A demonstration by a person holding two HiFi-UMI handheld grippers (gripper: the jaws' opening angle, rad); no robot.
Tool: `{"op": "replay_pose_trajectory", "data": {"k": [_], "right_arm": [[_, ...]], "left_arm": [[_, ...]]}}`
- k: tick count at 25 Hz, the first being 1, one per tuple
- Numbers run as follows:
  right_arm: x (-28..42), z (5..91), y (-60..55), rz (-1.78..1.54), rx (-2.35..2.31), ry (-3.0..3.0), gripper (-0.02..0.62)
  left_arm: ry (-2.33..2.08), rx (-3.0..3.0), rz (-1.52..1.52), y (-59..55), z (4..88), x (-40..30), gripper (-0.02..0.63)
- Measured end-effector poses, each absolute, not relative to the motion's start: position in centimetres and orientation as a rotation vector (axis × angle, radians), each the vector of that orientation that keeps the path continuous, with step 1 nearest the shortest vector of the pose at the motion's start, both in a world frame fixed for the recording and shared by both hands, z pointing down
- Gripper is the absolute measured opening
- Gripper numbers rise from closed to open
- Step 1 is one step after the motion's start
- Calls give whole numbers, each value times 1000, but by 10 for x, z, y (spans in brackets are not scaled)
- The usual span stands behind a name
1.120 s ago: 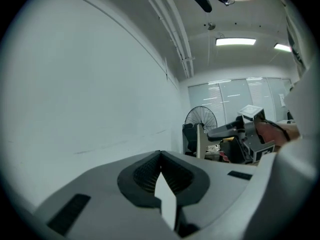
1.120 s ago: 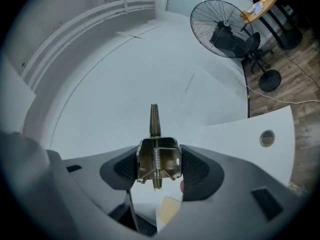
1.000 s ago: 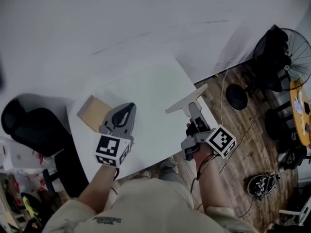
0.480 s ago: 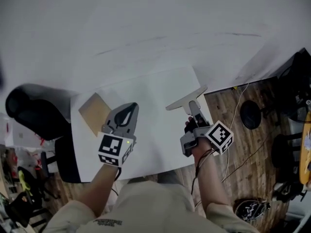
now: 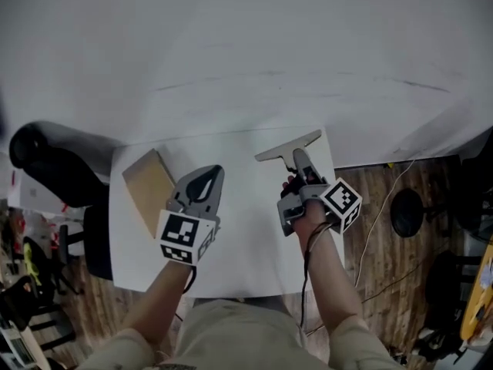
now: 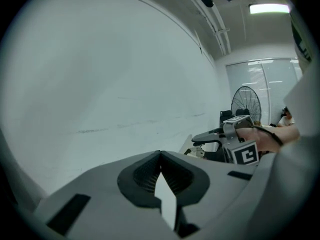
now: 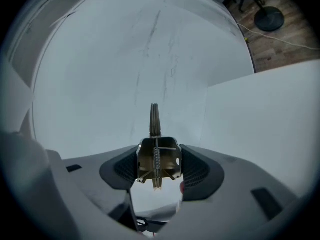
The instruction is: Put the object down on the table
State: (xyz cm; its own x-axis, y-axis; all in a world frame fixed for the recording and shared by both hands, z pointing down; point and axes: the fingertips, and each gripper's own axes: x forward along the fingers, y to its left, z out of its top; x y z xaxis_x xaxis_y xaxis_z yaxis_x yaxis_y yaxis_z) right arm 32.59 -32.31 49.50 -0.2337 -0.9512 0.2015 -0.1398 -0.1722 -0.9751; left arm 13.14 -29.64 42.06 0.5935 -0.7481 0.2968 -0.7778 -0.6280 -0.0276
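**Tool gripped at the table's far right corner**

Head view: the right gripper holds a T-shaped metal tool at the table's far right corner. A tan block lies by the left edge.

Left gripper view: the left gripper has its jaws together (nothing between them).

Right gripper view: the pads clamp the tool's sprung frame.

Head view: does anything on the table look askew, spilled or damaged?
Nothing is spilled or damaged. The tan board at the left lies slightly askew to the edges of the table. The right gripper has its jaws clamped on a T-shaped tool near the far edge. The left gripper is shut and empty.
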Motion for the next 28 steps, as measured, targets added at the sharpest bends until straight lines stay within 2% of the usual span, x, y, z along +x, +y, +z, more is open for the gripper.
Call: {"op": "replay_pose_trajectory", "data": {"k": [9,19,28], "right_arm": [[318,564,-376,-1622,-1295,1166,242],[277,652,-395,-1788,-1347,1052,242],[251,683,-410,-1825,-1440,1075,242]], "left_arm": [[-1373,2594,449,-335,459,112,20],[-1258,2552,473,-360,509,113,21],[-1207,2493,479,-381,548,99,20]]}}
